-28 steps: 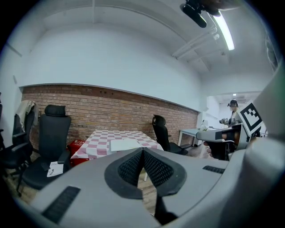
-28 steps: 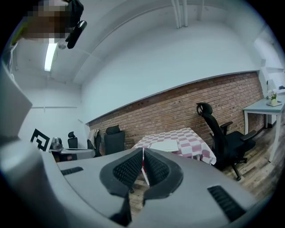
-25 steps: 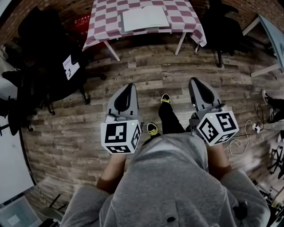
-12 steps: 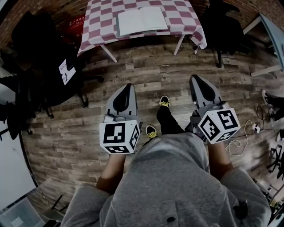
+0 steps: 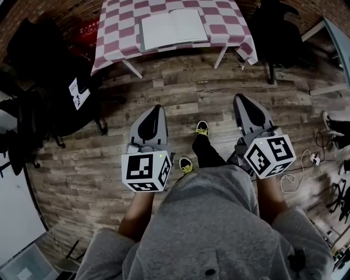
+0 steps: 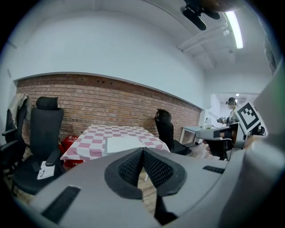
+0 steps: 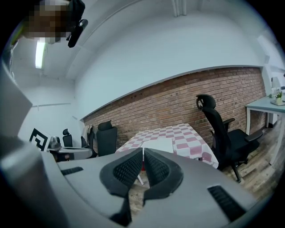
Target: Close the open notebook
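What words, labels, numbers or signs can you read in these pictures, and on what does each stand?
No text can be read.
White card on the black chair: dark print, too small to read.
Red crate: pale marks, blurred.
Left gripper and right gripper: square marker patterns only, no words.
Open notebook: no writing can be made out.

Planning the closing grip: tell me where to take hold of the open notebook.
Probably the right page's outer edge, coming from the table's right side: the notebook lies flat and open, so that free edge can swing over the spine.
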{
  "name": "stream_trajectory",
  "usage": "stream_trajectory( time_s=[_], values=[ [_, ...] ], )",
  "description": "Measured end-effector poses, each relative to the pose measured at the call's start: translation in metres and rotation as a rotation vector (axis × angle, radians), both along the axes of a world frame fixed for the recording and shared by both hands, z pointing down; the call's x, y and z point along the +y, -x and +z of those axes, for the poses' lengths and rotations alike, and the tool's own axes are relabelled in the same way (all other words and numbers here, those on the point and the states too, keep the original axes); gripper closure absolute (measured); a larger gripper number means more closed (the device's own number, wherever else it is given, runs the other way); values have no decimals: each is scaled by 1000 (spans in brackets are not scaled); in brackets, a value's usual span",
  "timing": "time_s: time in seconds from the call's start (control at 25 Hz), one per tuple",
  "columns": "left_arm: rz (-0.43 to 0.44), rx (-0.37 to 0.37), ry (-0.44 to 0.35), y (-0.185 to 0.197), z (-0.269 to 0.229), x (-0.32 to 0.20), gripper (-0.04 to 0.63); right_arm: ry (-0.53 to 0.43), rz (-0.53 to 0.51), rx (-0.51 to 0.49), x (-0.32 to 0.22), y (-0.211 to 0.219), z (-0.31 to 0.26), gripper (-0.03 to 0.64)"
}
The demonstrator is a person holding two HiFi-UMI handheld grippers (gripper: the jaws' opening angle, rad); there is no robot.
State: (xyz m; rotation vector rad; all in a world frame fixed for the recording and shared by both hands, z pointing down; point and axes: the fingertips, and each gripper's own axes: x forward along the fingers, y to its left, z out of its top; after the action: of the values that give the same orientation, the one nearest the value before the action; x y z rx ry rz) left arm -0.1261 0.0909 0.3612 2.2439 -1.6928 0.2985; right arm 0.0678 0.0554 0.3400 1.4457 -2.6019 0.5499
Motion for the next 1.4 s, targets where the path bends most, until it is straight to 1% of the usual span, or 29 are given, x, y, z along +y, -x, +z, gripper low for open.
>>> stream_trajectory(
  time_s=[0.36, 0.64, 1.04, 1.4],
  values=[
    [-27, -10, 4, 7, -4, -45, 583, 5, -45, -6, -51, 10, -1, 584],
    [-37, -5, 5, 2, -10, -74, 583, 6, -58, -19, -82, 6, -5, 584],
    [-37, -39, -3, -20, -20, -115, 584, -3, -44, -65, -124, -20, -9, 584],
    [-42, -52, 4, -40, -19, -146, 583, 1, -61, -94, -155, -35, -6, 584]
  ],
)
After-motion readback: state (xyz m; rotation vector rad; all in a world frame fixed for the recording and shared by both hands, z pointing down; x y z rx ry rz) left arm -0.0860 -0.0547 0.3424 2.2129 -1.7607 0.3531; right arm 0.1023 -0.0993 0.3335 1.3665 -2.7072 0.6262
